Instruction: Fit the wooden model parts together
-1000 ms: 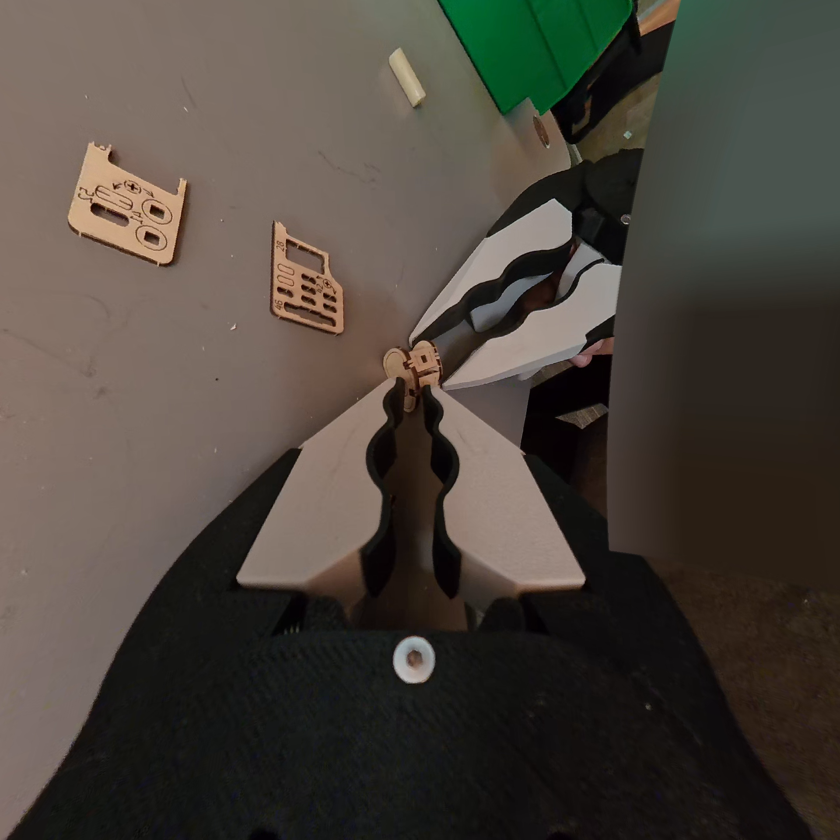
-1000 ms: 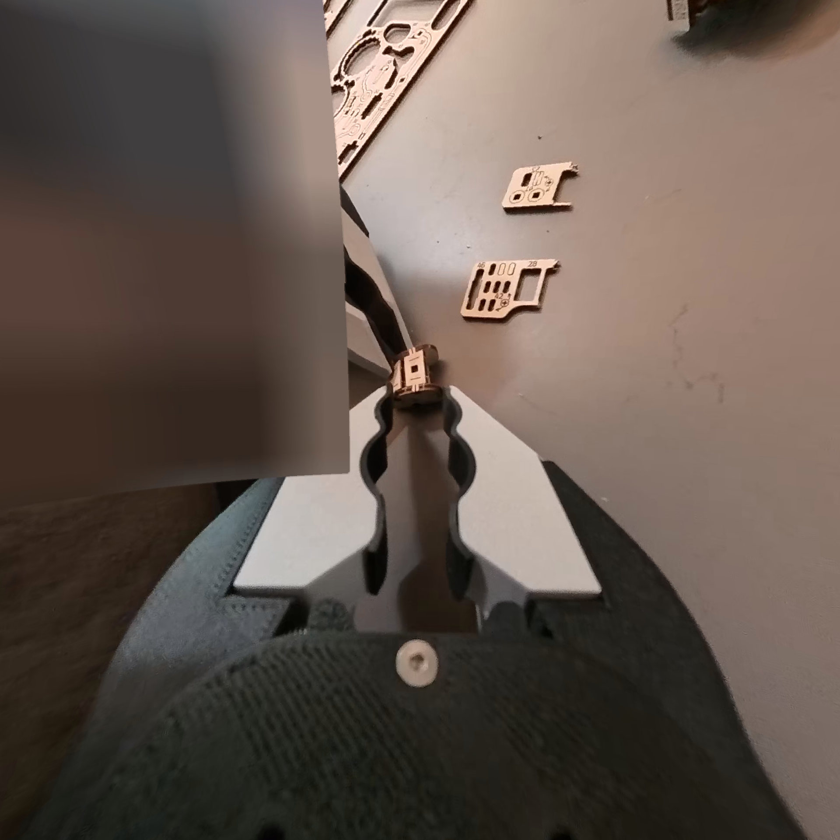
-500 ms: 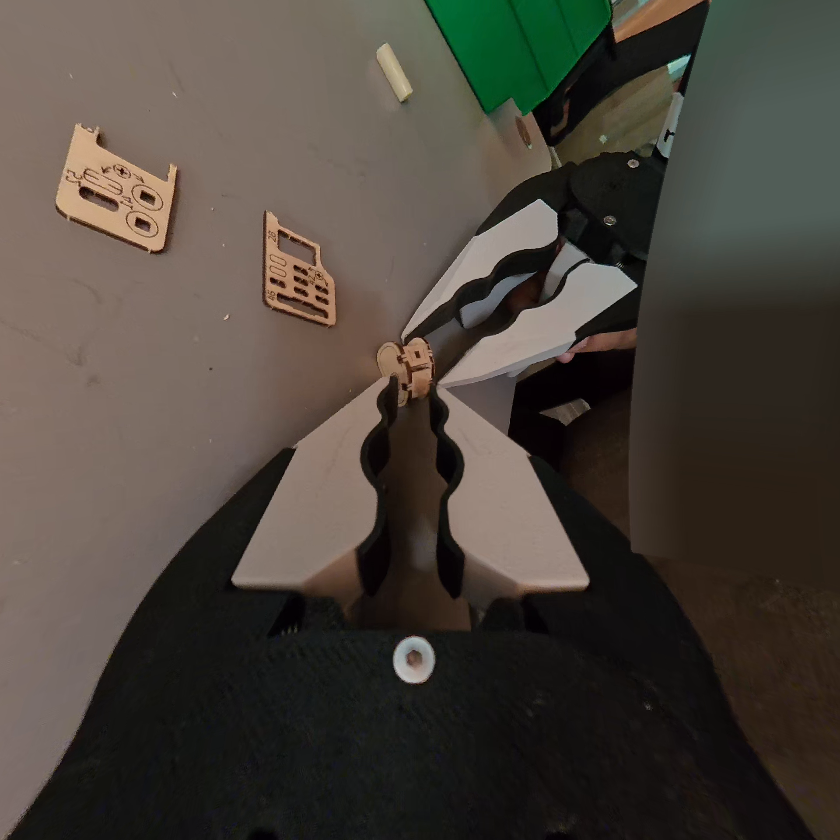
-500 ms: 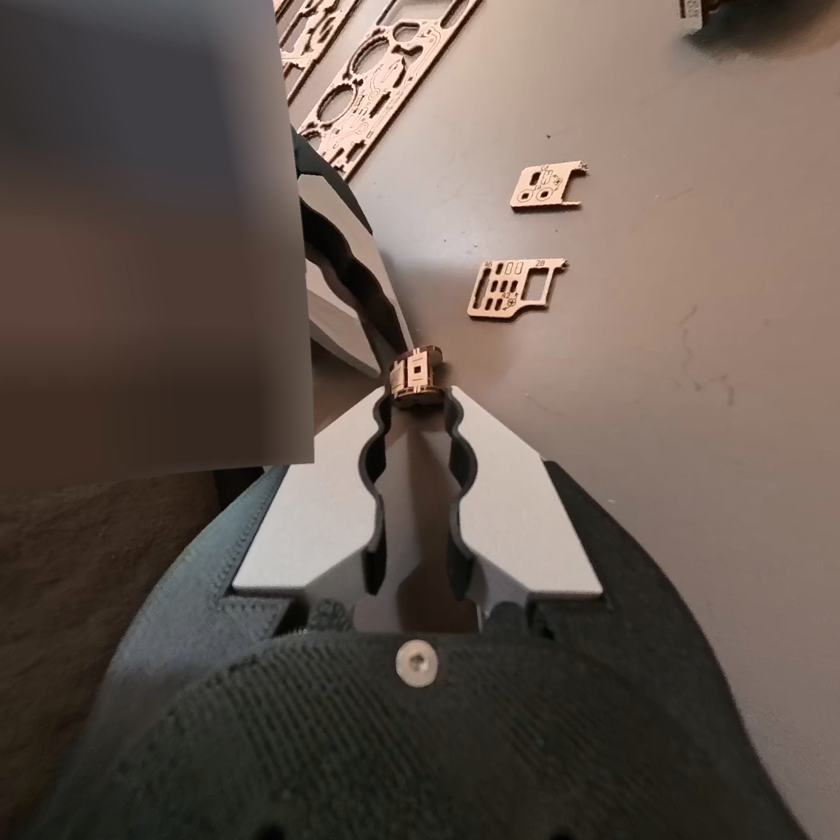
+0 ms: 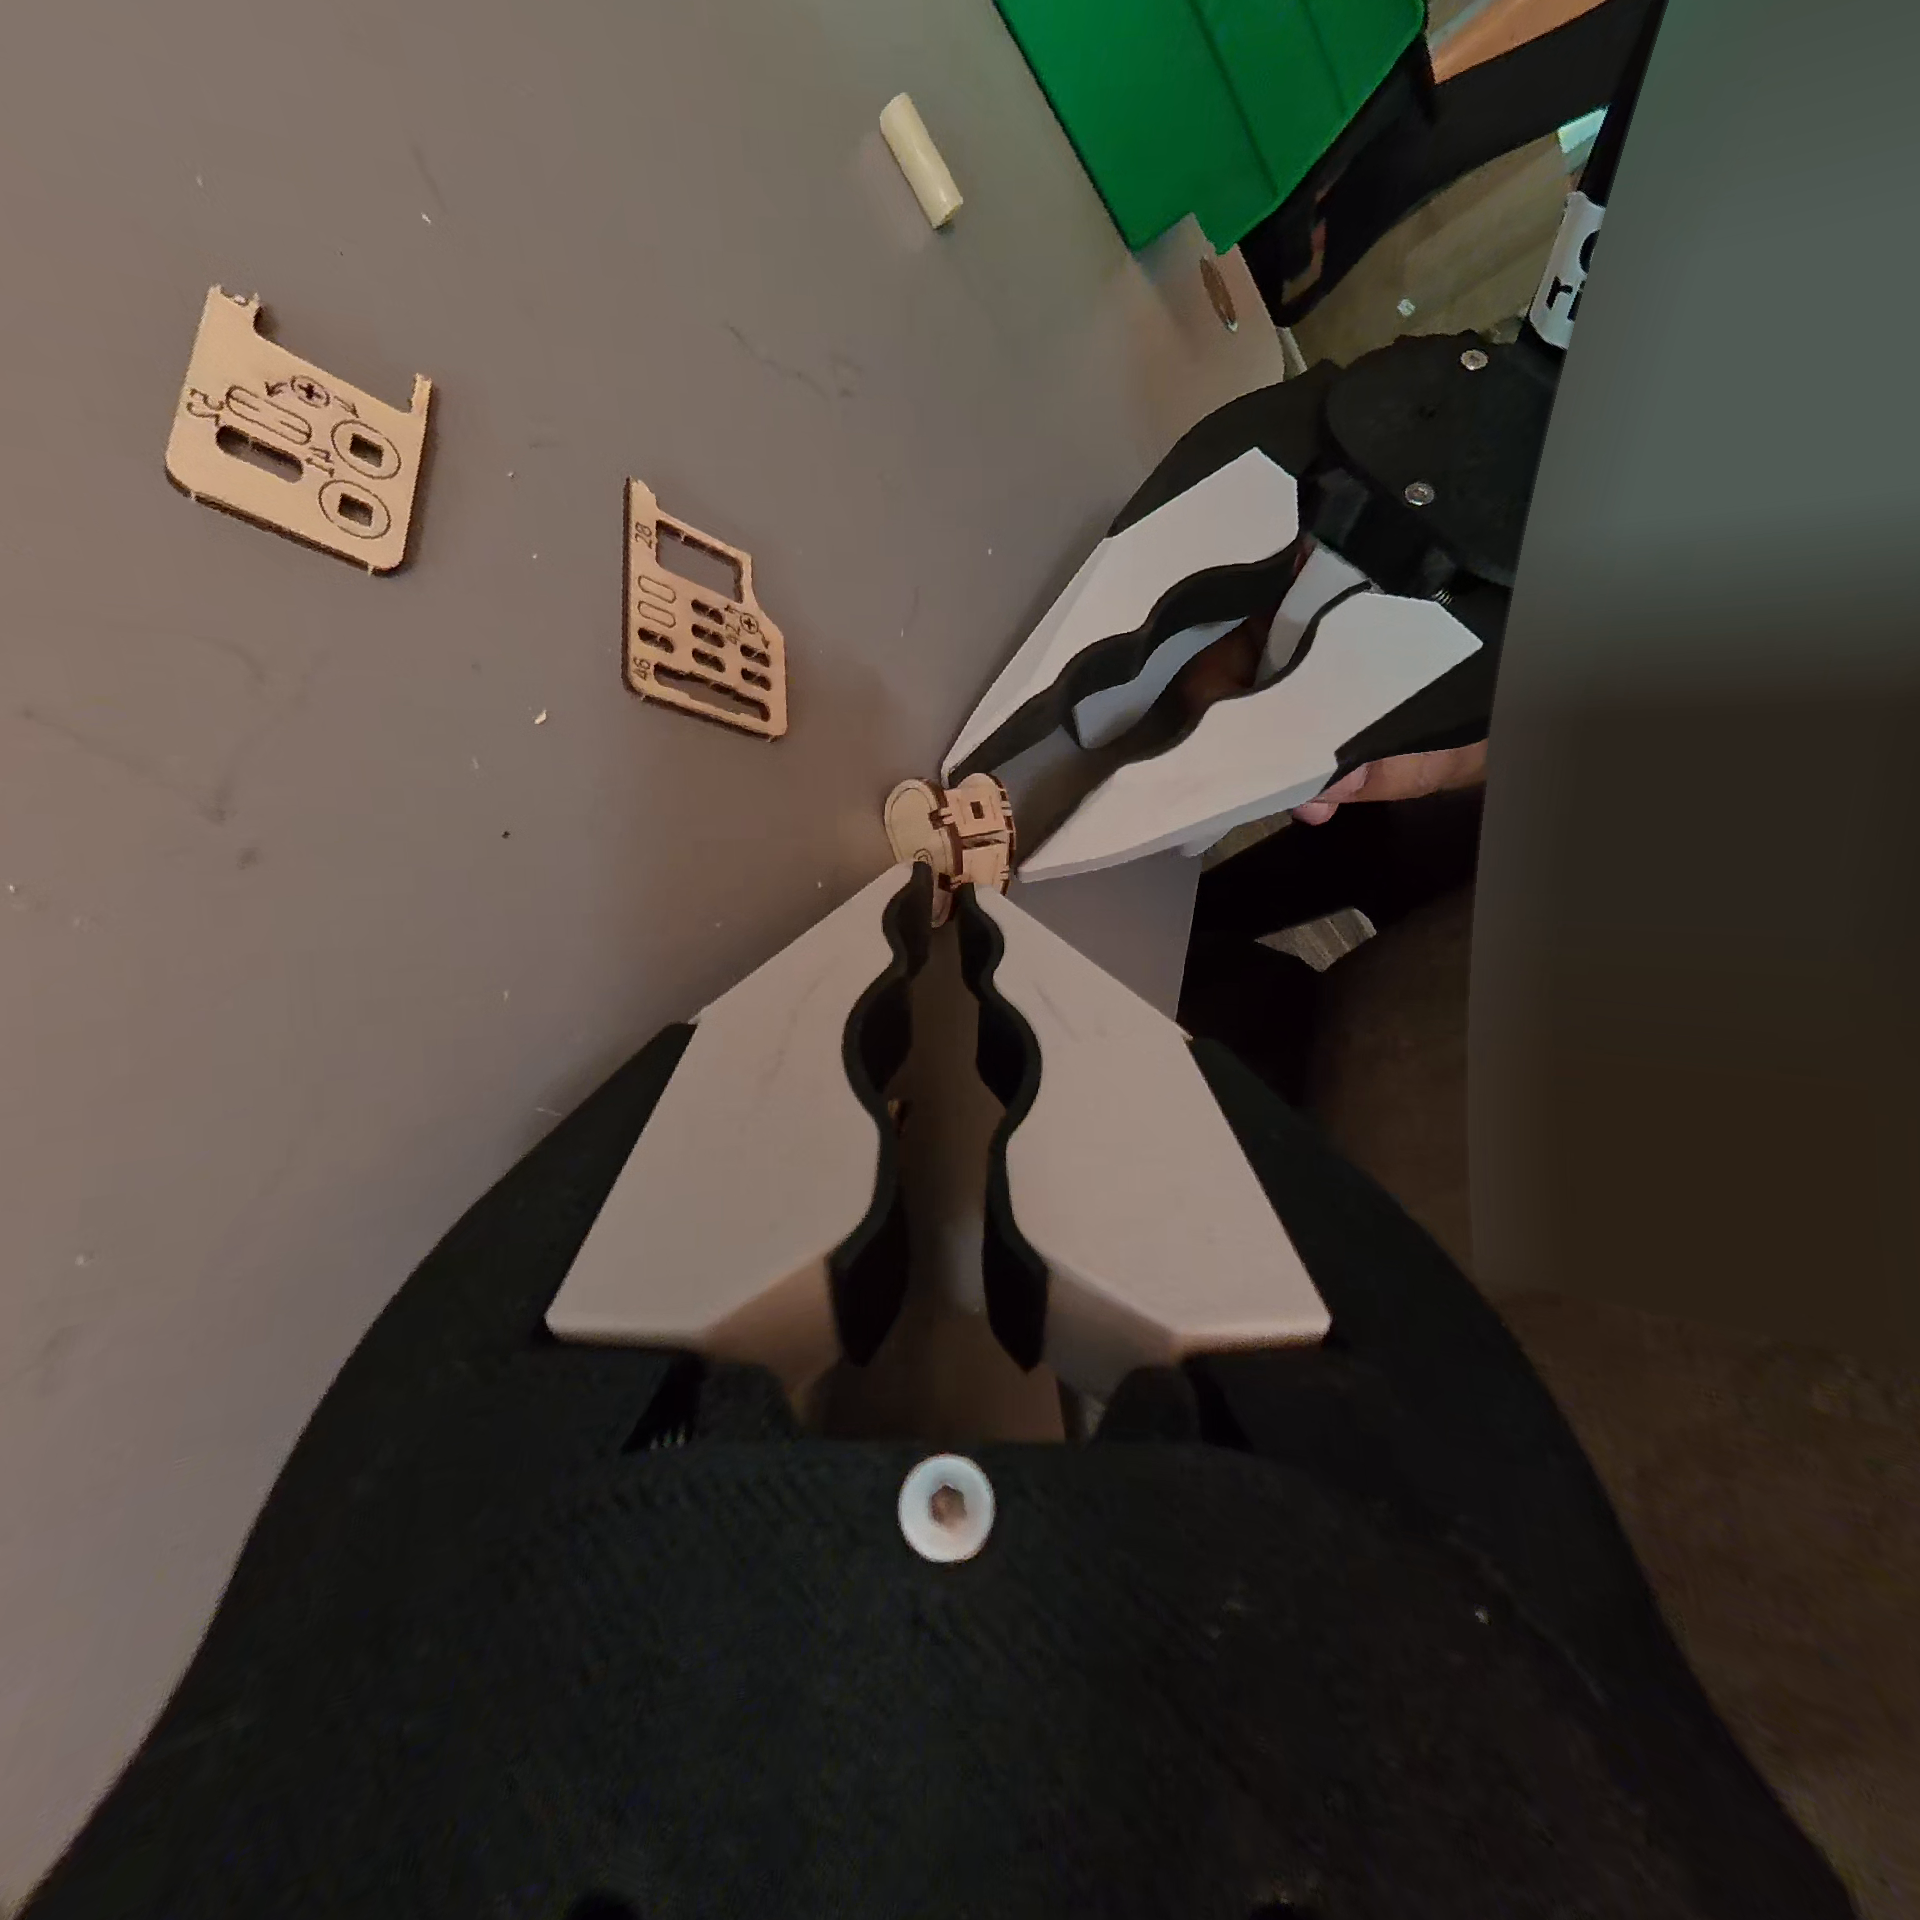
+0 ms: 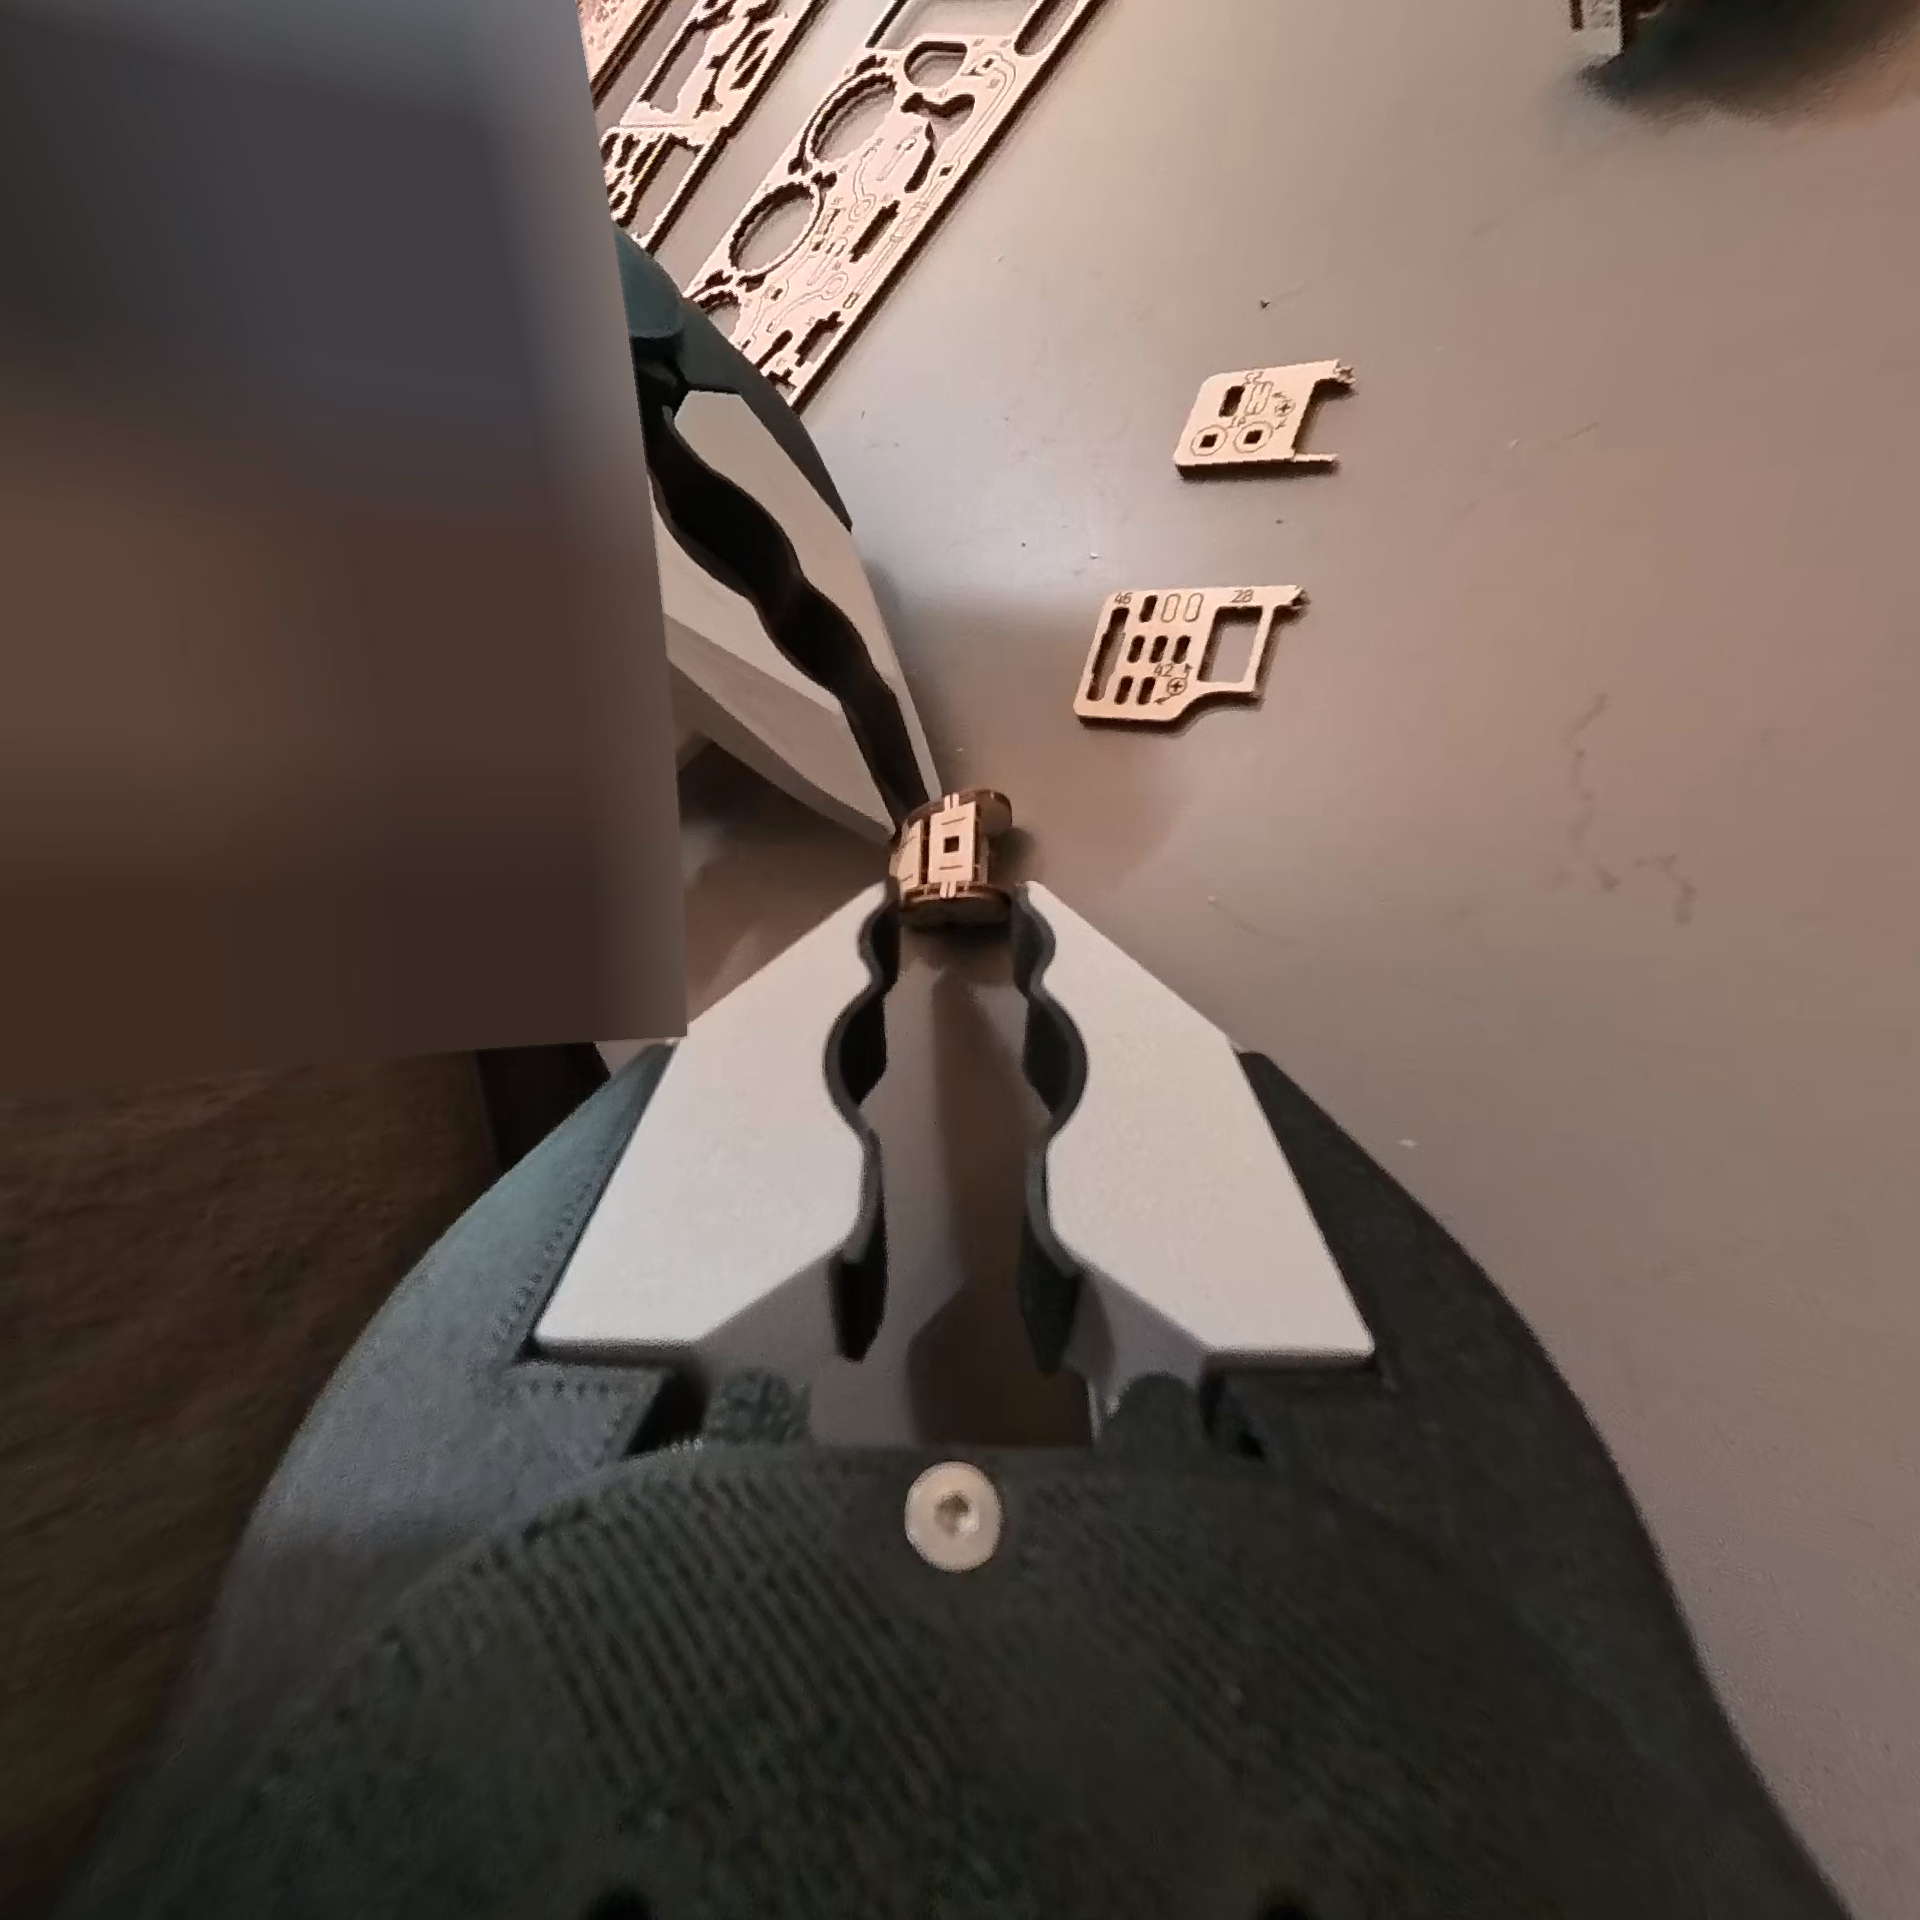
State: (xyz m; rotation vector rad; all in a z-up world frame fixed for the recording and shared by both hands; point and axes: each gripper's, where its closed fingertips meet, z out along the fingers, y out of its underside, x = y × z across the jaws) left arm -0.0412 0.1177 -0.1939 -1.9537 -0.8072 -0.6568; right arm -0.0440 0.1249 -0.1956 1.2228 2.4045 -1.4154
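Observation:
A small wooden assembly [image 5: 951, 842], a boxy block with a rounded plate on its left side, is held above the grey table [image 5: 520, 935] between both grippers. My left gripper [image 5: 940, 896] is shut on its lower edge with a narrow gap. My right gripper [image 5: 985, 826] comes in from the upper right and is shut on the block. In the right wrist view my right gripper [image 6: 954, 902] clamps the assembly [image 6: 951, 850] across its width, and the left gripper [image 6: 904, 805] meets it from the upper left.
Two flat wooden parts lie on the table: one with round holes [image 5: 301, 436] [image 6: 1262, 421] and a slotted one [image 5: 707, 613] [image 6: 1184, 660]. Cut-out wooden sheets [image 6: 862, 177] lie farther off. A white peg [image 5: 920, 171] and a green box [image 5: 1195, 94] sit near the table's far edge. My left and right fingertips are right by each other. The white peg [image 5: 920, 171] lies around 15 cm away from my right fingertips.
Both grippers stay shut on the assembly. The held pair has shifted slightly over the table, and more of the right gripper's body shows in the left wrist view.

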